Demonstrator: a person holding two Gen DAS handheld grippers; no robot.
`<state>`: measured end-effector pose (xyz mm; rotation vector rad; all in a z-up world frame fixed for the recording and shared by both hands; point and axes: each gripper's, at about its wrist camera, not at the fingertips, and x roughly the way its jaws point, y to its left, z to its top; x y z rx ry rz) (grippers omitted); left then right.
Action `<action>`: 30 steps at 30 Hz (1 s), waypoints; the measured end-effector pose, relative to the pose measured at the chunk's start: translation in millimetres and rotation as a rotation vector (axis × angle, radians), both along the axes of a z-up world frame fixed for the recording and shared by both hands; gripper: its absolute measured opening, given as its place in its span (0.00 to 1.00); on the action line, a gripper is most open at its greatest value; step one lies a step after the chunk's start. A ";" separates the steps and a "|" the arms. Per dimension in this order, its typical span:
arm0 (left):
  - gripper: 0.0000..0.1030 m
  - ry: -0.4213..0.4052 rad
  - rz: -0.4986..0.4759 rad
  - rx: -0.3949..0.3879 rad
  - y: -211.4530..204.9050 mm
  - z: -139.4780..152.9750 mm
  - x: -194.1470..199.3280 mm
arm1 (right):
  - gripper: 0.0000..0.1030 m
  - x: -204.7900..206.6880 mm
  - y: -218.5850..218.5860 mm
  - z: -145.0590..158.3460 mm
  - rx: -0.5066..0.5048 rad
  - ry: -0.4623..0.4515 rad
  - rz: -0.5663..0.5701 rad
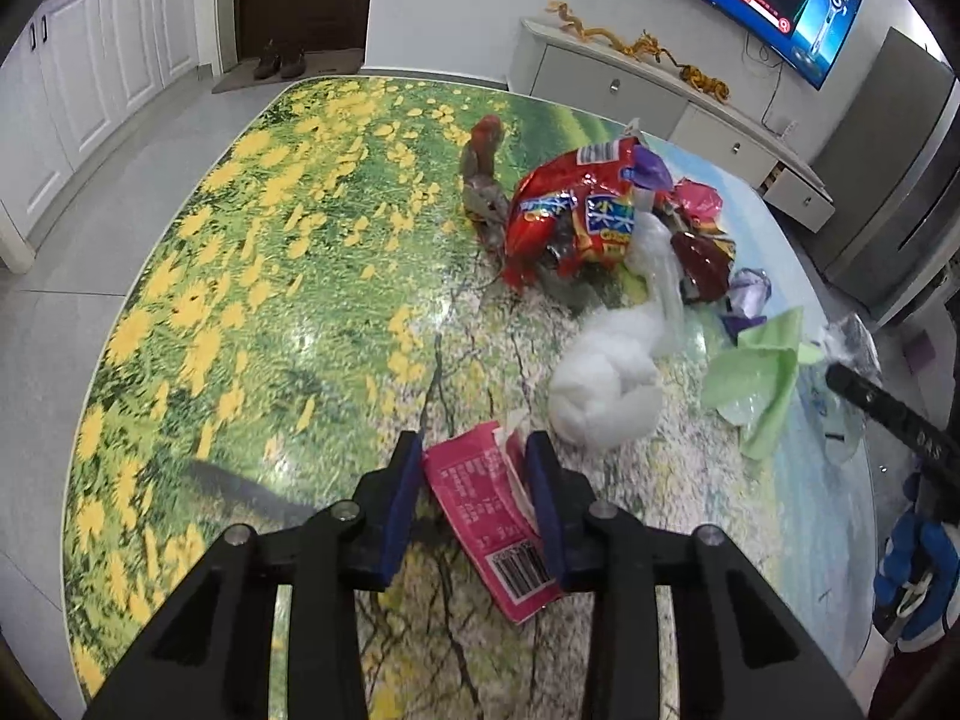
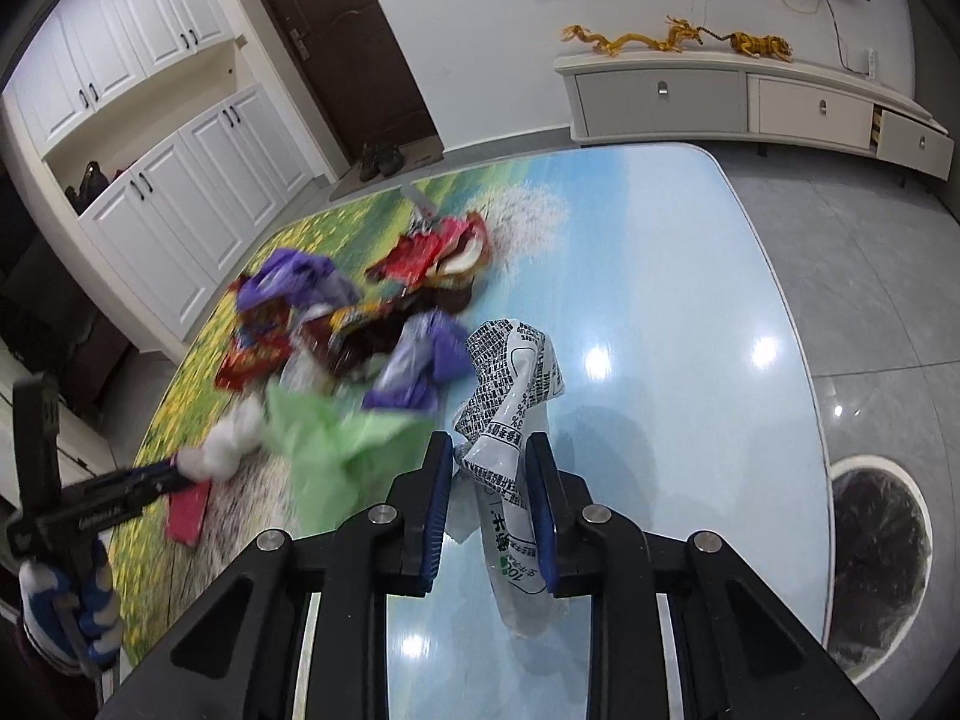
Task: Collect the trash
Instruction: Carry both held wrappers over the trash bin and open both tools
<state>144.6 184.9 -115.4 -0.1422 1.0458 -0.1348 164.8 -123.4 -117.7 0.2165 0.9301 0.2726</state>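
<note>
On the flower-print table (image 1: 240, 300) lies a pink wrapper (image 1: 480, 516) with a barcode. My left gripper (image 1: 477, 450) straddles it, and both blue pads touch its edges. My right gripper (image 2: 489, 450) is shut on a white plastic wrapper (image 2: 510, 396) with black print, which sticks up crumpled above the fingers, over the blue end of the table. A pile of trash sits mid-table: a red snack bag (image 1: 570, 210), a white wad (image 1: 600, 384), a green sheet (image 1: 762, 372) and purple wrappers (image 2: 420, 360). The left gripper (image 2: 174, 471) also shows in the right wrist view, beside the white wad.
A round bin (image 2: 876, 546) lined with a dark bag stands on the floor past the table's right edge. A low TV cabinet (image 2: 750, 102) runs along the far wall. White cupboards (image 2: 180, 192) and a dark door (image 2: 336, 54) are at the left.
</note>
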 end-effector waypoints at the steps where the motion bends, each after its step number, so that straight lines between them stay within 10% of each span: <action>1: 0.32 -0.001 -0.001 0.006 -0.7 1.6 -3.7 | 0.24 -7.9 -1.3 -0.3 0.000 0.003 0.007; 14: 0.32 -0.082 -0.127 -0.005 -65.3 57.8 -36.2 | 0.24 -66.6 -56.4 4.2 0.058 -0.024 -0.052; 30: 0.32 -0.069 -0.654 -0.122 -371.1 58.2 12.1 | 0.25 -88.3 -232.2 -44.0 0.034 0.057 -0.427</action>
